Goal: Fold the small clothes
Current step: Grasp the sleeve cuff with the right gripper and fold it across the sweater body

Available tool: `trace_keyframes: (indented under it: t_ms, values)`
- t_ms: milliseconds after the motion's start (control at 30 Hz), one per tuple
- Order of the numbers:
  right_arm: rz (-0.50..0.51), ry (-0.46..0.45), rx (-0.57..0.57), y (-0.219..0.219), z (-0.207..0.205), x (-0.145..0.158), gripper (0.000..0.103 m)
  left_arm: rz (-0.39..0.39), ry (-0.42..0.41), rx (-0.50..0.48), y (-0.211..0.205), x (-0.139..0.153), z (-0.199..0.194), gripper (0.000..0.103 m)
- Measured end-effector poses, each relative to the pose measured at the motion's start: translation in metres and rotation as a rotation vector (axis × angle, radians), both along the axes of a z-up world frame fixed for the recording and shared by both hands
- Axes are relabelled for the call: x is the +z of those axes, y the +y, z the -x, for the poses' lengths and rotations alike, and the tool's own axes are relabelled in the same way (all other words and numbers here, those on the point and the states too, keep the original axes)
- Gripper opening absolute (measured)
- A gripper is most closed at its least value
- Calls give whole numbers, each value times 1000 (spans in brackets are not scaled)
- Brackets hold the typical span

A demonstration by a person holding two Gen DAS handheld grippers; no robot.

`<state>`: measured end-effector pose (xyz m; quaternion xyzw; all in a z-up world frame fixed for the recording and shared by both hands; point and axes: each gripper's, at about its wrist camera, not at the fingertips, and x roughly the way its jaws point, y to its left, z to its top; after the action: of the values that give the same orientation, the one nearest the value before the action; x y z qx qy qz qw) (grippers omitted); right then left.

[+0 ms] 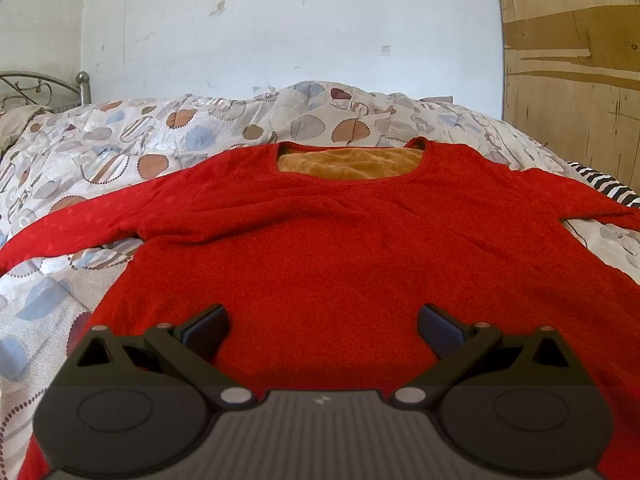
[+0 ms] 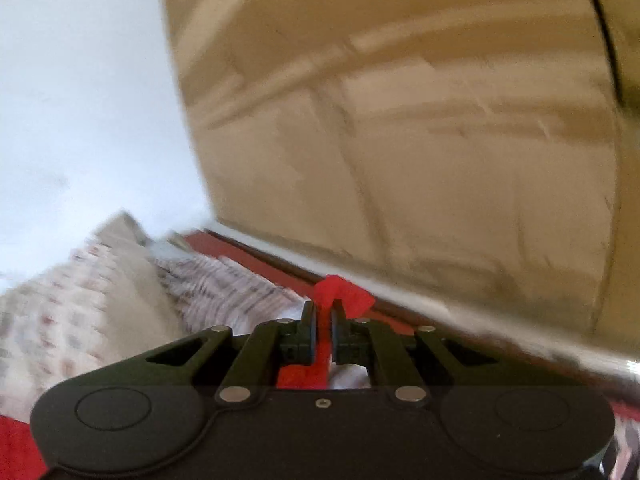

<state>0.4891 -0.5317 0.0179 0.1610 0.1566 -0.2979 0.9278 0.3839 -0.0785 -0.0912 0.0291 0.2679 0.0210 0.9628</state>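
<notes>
A red long-sleeved sweater (image 1: pixel 320 248) with an orange-brown lining at the neck lies flat, front up, on the bed, sleeves spread to both sides. My left gripper (image 1: pixel 324 326) is open and empty, hovering over the sweater's lower body near the hem. In the blurred right wrist view my right gripper (image 2: pixel 324 312) is shut on a fold of the red sweater's fabric (image 2: pixel 340 292), which sticks up past the fingertips and hangs below them.
The bed is covered by a patterned quilt (image 1: pixel 120 148) with round patches. A metal bed frame (image 1: pixel 82 84) stands at far left. A white wall is behind, and a wooden wardrobe panel (image 1: pixel 572 60) is at right, close in the right wrist view (image 2: pixel 440 140).
</notes>
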Motion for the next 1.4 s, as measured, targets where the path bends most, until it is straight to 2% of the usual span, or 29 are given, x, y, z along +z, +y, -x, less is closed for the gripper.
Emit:
trace_keyframes:
  t_ms: [167,267,400,533,667,733,833,967,1133,1233,1300,1333,1367,1400]
  values:
    - [91,-91,175,59,-13,63,5,25,28,-18,5,12,-5,103]
    - [121,-132,311,104,-17,92,5,107,22,-22,23,34,-4,103]
    - [141,-168,490,169,-21,116,5,203,-40,8,56,73,4,103]
    - [115,-190,661,233,-24,122,5,225,-129,87,91,105,14,103]
    - [67,-192,821,298,-20,108,5,257,-188,165,125,126,21,103]
    - [48,-160,897,327,-18,93,5,273,-215,202,140,133,25,103]
    - [50,-73,1020,377,-13,60,5,270,-239,240,156,137,28,103]
    - [129,47,1141,436,9,18,5,245,-233,257,169,137,30,103]
    - [197,212,1256,467,31,-21,8,240,-201,262,173,125,24,103]
    - [219,266,1322,463,45,-31,24,244,-174,275,173,116,20,103]
    - [223,268,1338,448,57,-29,50,243,-158,268,171,110,17,103]
    - [226,258,1332,437,62,-25,58,241,-146,263,170,107,14,103]
    - [228,247,1323,427,65,-22,72,240,-131,255,167,102,11,103]
    - [235,236,1311,414,67,-18,81,240,-117,244,164,98,7,103]
